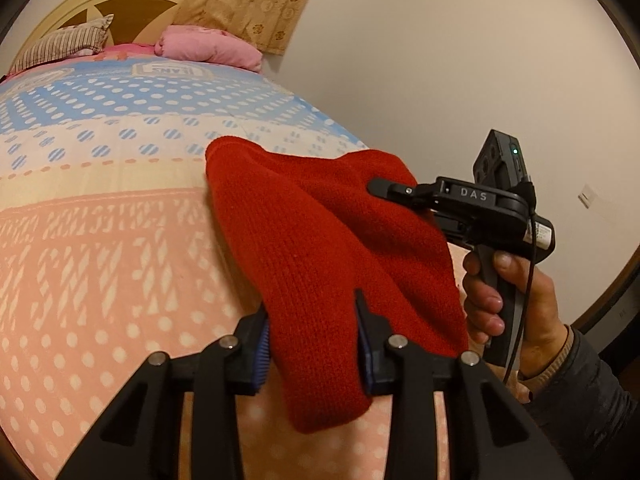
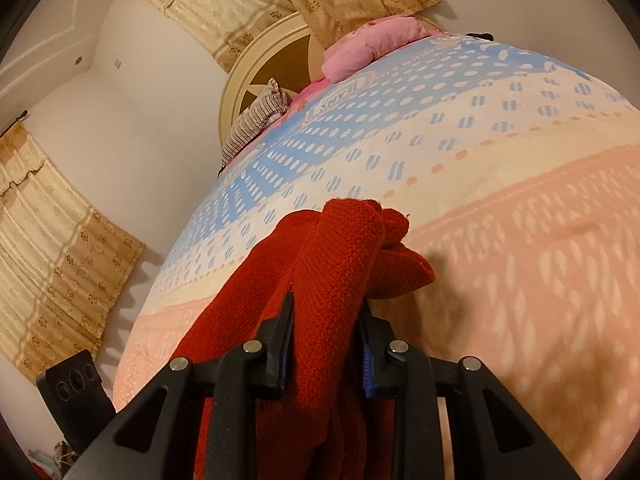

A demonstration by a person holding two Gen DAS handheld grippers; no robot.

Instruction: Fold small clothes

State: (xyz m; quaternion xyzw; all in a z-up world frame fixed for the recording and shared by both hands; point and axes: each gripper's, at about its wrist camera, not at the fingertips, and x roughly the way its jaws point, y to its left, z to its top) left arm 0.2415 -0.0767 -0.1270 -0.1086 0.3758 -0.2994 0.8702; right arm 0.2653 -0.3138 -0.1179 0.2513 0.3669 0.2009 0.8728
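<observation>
Now red knit garment (image 1: pixel 320 248) clamped between both grippers' fingers (image 1: pixel 362 312), above bedspread (image 1: pixel 100 240).

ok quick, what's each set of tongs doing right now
Left tongs: closed on the red knit garment.
Right tongs: closed on the same garment.

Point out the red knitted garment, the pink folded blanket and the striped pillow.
red knitted garment (image 1: pixel 320 240): left wrist view, middle of the knit.
pink folded blanket (image 1: pixel 204 46): left wrist view, its top fold.
striped pillow (image 2: pixel 256 118): right wrist view, striped face.
</observation>
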